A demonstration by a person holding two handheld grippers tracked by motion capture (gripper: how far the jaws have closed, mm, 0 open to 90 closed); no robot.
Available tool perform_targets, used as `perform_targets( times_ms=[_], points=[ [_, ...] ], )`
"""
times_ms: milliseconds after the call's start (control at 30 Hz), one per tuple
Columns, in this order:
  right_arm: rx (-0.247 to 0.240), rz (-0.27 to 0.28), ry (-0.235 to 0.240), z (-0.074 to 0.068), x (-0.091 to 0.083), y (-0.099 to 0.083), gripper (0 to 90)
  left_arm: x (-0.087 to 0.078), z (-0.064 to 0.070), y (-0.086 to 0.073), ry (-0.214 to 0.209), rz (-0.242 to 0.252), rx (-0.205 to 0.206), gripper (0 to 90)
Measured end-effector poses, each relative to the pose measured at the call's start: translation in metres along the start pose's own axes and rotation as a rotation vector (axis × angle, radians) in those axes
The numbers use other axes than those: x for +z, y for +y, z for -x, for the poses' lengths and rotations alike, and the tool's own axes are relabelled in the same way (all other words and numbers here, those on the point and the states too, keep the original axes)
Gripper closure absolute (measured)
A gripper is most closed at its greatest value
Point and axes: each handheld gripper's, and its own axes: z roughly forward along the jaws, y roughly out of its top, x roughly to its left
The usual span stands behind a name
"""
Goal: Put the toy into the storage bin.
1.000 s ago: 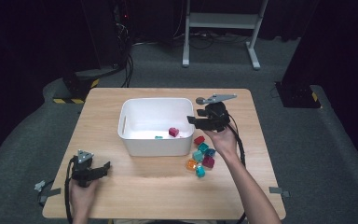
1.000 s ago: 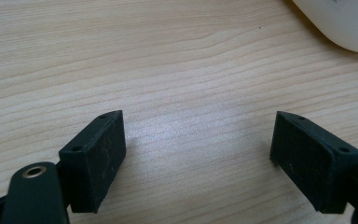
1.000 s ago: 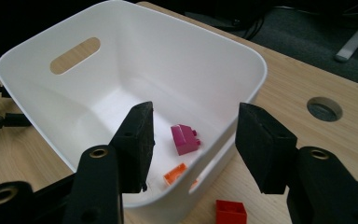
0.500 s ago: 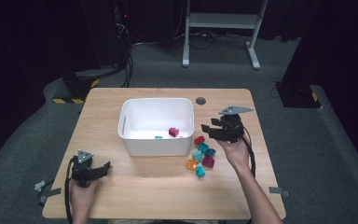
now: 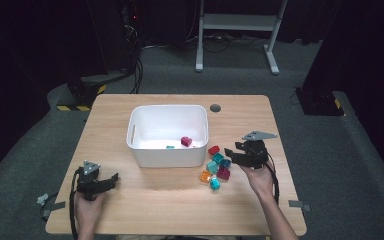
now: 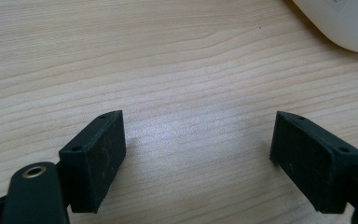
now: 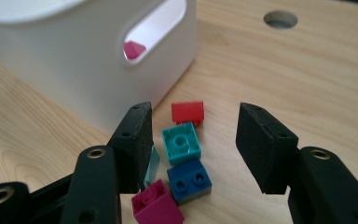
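From the right gripper view, the magenta brick (image 7: 157, 208) ran off the bottom edge, and a pale teal piece (image 7: 152, 164) hid mostly behind the left jaw. Through the white bin's (image 7: 74, 60) handle slot, just a corner of a magenta block (image 7: 133, 49) showed.

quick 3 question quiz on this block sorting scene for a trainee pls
1. True or false: the right gripper is shut on a block.
2. Which block lies nearest between the right gripper's fingers? A) the teal block B) the red block C) a yellow block
3. What rests inside the white bin?

Key
1. False: it is open and holds nothing.
2. A
3. A magenta block and a small teal piece.
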Motion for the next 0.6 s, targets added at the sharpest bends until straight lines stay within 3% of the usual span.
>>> perform_targets(
  times_ms=[300, 600],
  points=[
    [0.02, -0.058, 0.0, 0.005, 0.02, -0.026, 45.6, 0.0, 0.0, 0.0, 0.001, 0.0, 0.0, 18.2],
    [0.01, -0.104, -0.007, 0.005, 0.036, -0.036, 45.3, 0.0, 0.0, 0.0, 0.001, 0.0, 0.0, 18.2]
  ],
)
